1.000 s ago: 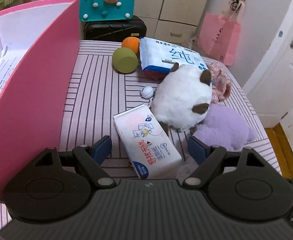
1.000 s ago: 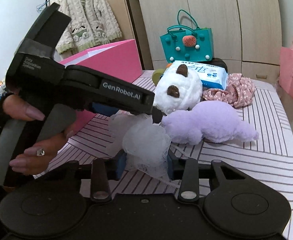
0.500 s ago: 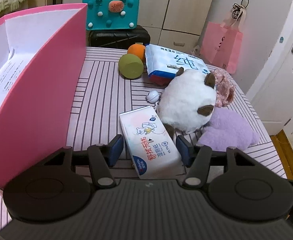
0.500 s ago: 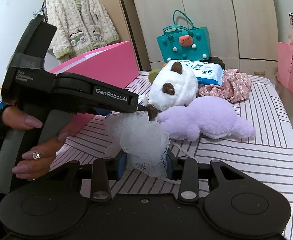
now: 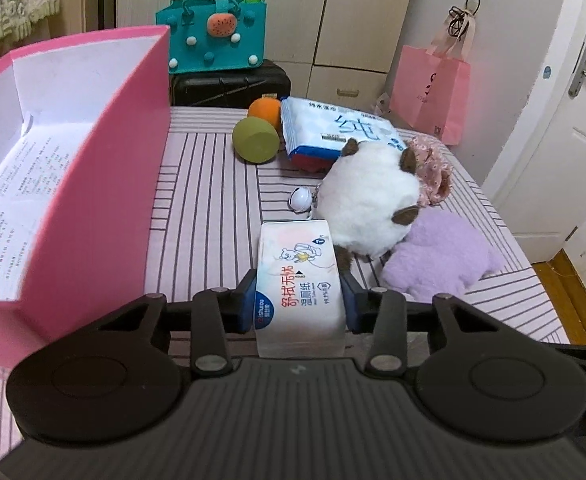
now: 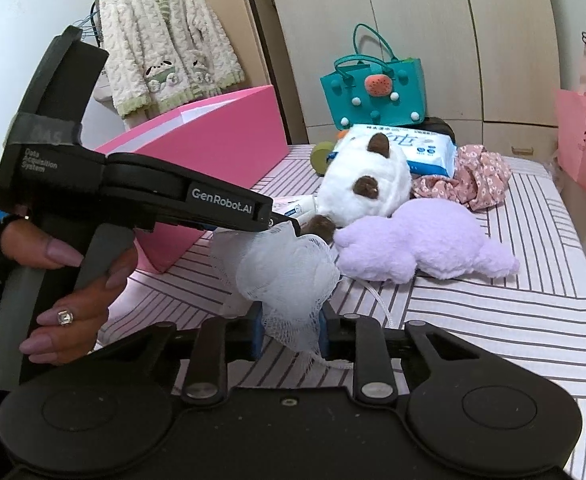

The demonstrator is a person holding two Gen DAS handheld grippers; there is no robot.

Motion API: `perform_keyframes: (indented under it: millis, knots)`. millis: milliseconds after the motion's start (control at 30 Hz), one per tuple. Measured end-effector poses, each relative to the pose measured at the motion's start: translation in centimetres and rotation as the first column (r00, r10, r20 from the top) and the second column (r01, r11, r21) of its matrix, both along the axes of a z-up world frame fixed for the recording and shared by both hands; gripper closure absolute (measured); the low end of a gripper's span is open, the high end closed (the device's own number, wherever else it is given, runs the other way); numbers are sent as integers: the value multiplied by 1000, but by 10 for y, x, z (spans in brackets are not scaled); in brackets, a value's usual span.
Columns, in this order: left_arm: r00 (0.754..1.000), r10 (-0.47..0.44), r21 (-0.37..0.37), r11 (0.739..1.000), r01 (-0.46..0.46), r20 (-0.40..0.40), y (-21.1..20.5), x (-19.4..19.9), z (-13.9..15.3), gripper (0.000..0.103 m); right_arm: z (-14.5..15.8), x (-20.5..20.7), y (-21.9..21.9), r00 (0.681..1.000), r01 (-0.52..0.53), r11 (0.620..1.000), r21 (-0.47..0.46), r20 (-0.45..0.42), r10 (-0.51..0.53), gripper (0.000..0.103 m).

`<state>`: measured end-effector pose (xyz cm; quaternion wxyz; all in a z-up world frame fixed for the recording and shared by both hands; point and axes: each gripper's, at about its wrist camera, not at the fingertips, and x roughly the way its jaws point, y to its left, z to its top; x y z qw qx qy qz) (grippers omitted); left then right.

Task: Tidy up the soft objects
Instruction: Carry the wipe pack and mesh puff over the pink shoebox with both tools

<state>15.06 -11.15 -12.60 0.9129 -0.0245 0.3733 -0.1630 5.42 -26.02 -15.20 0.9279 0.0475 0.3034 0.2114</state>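
Within the last second the left gripper [image 5: 299, 294] has been brought from wide open onto the wet-wipe pack [image 5: 297, 280] — its jaws are closing, and both pads now press the pack's sides. The pack lies on the striped table [image 5: 209, 200], just beside the pink box [image 5: 93, 216]. The right gripper [image 6: 289, 330] is closing tighter on the white mesh bath sponge [image 6: 289, 276], already clamped before. Both soft objects seem ready to be lifted — probably into the box.

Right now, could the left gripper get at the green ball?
Probably not yet: the left gripper is closing on the wipes pack, so it is occupied. Otherwise the striped cloth toward the green ball looks clear.
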Motion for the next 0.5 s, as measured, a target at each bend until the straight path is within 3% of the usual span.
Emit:
perform_keyframes:
  millis: [233,500]
  knots:
    - [996,-85,67,994,83,21,5,-21,18,63,15,-14,4,1000,-17,999,-41,5,17,76]
    - [976,-214,133,969,207,35,16,-42,46,63,46,-20,8,997,-63,995,-81,-43,60,76]
